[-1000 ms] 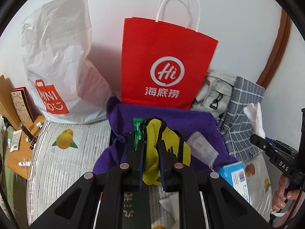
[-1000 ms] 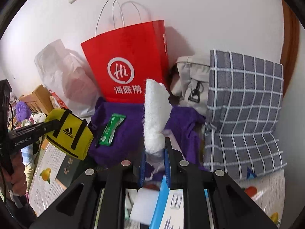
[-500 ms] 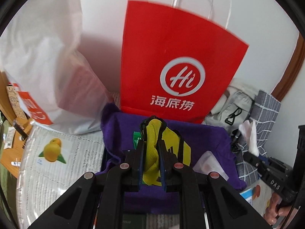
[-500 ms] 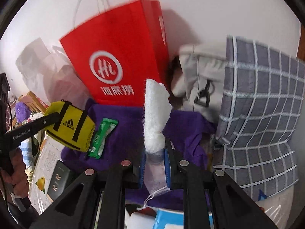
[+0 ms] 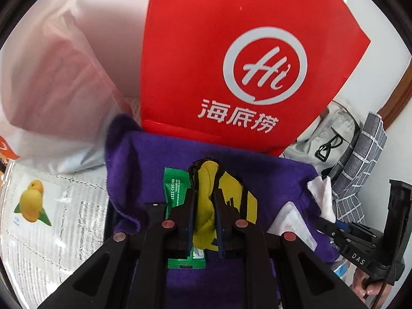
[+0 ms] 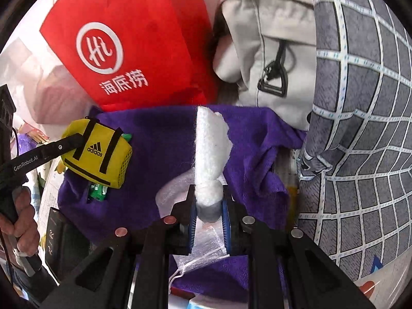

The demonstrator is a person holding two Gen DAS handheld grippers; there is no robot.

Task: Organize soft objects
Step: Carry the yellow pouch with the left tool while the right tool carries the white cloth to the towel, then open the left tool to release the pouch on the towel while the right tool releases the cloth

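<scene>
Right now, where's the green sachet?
The green sachet lies on the purple towel, partly under the yellow pouch that the left claw holds; in the right wrist view it peeks out below that pouch, left of centre.

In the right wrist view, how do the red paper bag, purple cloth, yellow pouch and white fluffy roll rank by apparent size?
Largest to smallest as they look:
1. red paper bag and purple cloth: about equal, not ranked.
2. yellow pouch and white fluffy roll: similar; the roll sits nearer the lens, so unsure.

Red bag [image 5: 231,59] close behind purple towel [image 5: 144,170]
</scene>
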